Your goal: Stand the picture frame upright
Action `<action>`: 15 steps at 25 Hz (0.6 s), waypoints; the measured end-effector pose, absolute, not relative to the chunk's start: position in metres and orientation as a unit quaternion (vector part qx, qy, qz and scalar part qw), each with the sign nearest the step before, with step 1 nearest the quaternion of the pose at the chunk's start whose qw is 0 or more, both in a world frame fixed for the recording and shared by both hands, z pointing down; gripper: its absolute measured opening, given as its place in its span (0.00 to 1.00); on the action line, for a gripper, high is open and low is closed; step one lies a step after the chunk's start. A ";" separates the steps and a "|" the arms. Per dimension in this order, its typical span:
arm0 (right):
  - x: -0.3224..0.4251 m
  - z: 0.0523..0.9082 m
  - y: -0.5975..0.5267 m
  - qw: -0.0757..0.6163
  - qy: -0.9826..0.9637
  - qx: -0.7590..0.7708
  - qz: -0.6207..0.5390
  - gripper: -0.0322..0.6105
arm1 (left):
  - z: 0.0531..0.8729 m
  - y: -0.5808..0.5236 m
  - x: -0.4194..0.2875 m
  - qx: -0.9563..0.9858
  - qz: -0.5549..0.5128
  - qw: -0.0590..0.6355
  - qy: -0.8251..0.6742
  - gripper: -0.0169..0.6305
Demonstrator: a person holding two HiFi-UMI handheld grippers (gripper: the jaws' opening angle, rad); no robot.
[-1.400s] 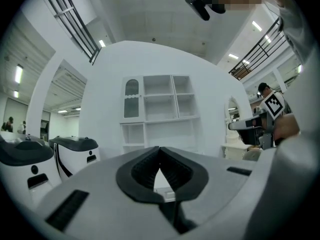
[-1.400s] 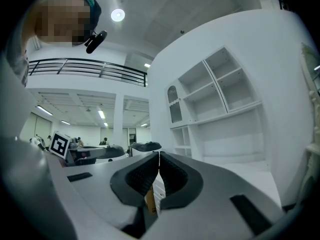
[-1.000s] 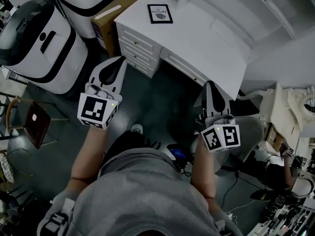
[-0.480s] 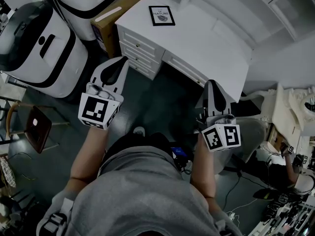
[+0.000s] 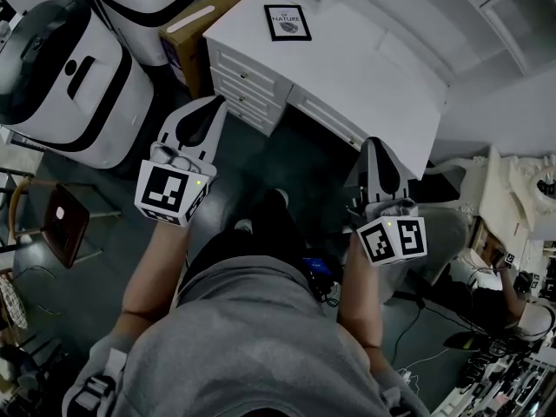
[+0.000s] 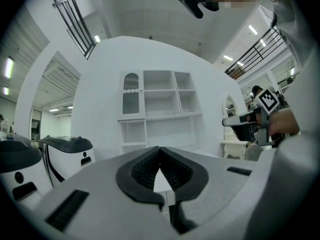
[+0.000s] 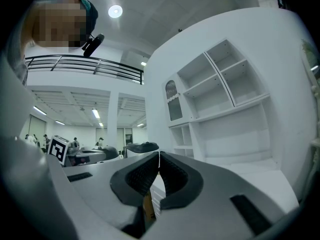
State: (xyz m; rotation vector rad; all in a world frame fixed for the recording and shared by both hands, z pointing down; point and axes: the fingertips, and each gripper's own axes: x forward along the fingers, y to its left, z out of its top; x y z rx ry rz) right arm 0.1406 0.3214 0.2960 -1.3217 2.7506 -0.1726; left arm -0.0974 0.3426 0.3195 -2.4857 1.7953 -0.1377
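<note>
The picture frame, black-edged around a white print, lies flat on the far left corner of the white desk in the head view. My left gripper is held out over the floor, short of the desk's drawer front, shut and empty. My right gripper hovers by the desk's near right edge, also shut and empty. In the left gripper view the jaws meet at their tips. The same goes for the right gripper in its own view. Neither gripper view shows the frame.
Two big white-and-black machines and a cardboard box crowd the desk's left side. A white shelf unit rises behind the desk. A brown chair stands at left, ornate white furniture and cables at right.
The person's foot has stepped forward on the floor in front of the desk. Both grippers stay shut and hold nearly the same places in the view.
</note>
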 end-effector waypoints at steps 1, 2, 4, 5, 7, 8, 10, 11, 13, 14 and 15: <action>0.139 0.297 0.318 0.041 0.900 -0.431 -0.058 0.09 | 0.321 0.340 -0.098 -0.809 -0.045 0.034 0.585 0.04; 0.138 0.298 0.314 0.040 0.901 -0.429 -0.059 0.09 | 0.322 0.337 -0.100 -0.808 -0.046 0.033 0.586 0.04; 0.135 0.300 0.305 0.040 0.902 -0.425 -0.061 0.09 | 0.324 0.330 -0.102 -0.807 -0.046 0.031 0.589 0.04; 0.133 0.301 0.300 0.040 0.904 -0.422 -0.062 0.09 | 0.325 0.326 -0.103 -0.805 -0.046 0.031 0.590 0.04; 0.129 0.303 0.290 0.041 0.906 -0.416 -0.065 0.09 | 0.326 0.319 -0.106 -0.802 -0.047 0.030 0.594 0.04; 0.127 0.304 0.285 0.042 0.908 -0.412 -0.066 0.09 | 0.327 0.315 -0.107 -0.801 -0.048 0.030 0.596 0.04; 0.125 0.304 0.273 0.042 0.910 -0.407 -0.067 0.09 | 0.326 0.305 -0.110 -0.798 -0.048 0.029 0.600 0.04; 0.124 0.304 0.267 0.043 0.911 -0.405 -0.068 0.09 | 0.326 0.299 -0.110 -0.797 -0.048 0.028 0.602 0.04; 0.123 0.303 0.253 0.044 0.911 -0.403 -0.070 0.09 | 0.324 0.287 -0.111 -0.795 -0.047 0.029 0.605 0.04; 0.124 0.304 0.246 0.044 0.912 -0.402 -0.072 0.09 | 0.324 0.281 -0.111 -0.794 -0.046 0.029 0.606 0.04; 0.124 0.304 0.239 0.044 0.912 -0.401 -0.073 0.09 | 0.324 0.275 -0.111 -0.793 -0.046 0.029 0.607 0.04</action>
